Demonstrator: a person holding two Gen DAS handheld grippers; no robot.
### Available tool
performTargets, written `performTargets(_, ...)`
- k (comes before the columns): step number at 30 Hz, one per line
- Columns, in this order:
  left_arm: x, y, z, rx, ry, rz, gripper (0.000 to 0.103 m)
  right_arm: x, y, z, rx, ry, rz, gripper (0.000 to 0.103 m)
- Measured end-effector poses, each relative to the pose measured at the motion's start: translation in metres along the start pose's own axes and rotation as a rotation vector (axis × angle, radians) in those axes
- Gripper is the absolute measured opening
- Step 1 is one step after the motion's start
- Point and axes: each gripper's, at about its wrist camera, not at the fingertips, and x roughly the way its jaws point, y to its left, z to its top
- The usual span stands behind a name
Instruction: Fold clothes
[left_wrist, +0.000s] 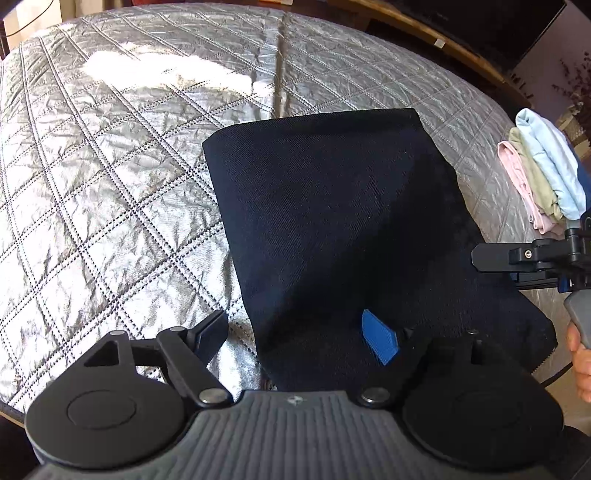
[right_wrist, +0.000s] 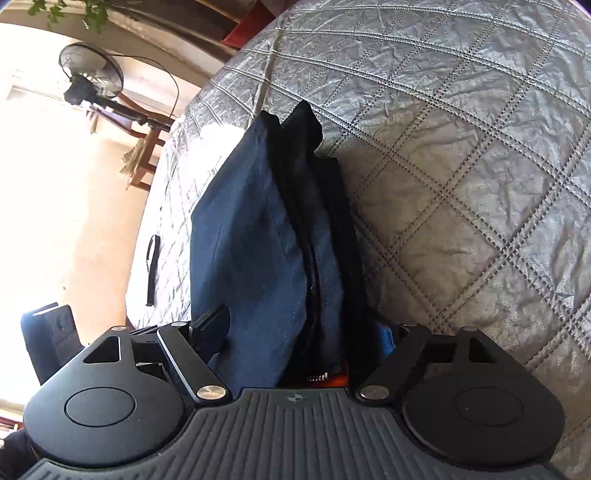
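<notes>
Folding the dark navy woven garment on the silver quilted bedspread, mid-fold I judge. My left gripper gapes, empty; my right gripper straddles the bundled edge, unclamped. Next: pinch, carry over.

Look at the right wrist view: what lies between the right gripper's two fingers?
The folded dark navy garment fills the gap between the right gripper fingers, its stacked layers standing edge-on; the silver quilted cover lies beyond.
</notes>
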Motion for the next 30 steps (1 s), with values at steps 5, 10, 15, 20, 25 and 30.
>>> performTargets(5,0.003,-0.002,-0.002,0.024,-0.016,0.02,0.087,0.011,-0.003,0.012,-0.018,0.05,0.094,0.084)
performTargets(10,0.003,-0.003,-0.003,0.043,-0.023,0.024,0.087,0.028,-0.002,0.018,-0.042,0.151,0.159,0.038)
performTargets(15,0.004,-0.003,-0.003,0.059,-0.025,0.028,0.088,0.048,0.002,0.022,-0.044,0.167,0.192,0.029)
performTargets(20,0.005,-0.002,-0.002,0.054,-0.022,0.024,0.089,0.045,0.01,0.018,-0.039,0.184,0.164,0.025)
performTargets(25,-0.002,0.013,0.004,-0.039,-0.037,-0.035,0.08,0.039,0.018,-0.003,0.005,0.149,0.197,0.012)
performTargets(30,-0.023,0.025,0.012,-0.087,-0.13,-0.033,0.07,0.015,0.009,-0.022,0.105,0.016,0.259,0.008)
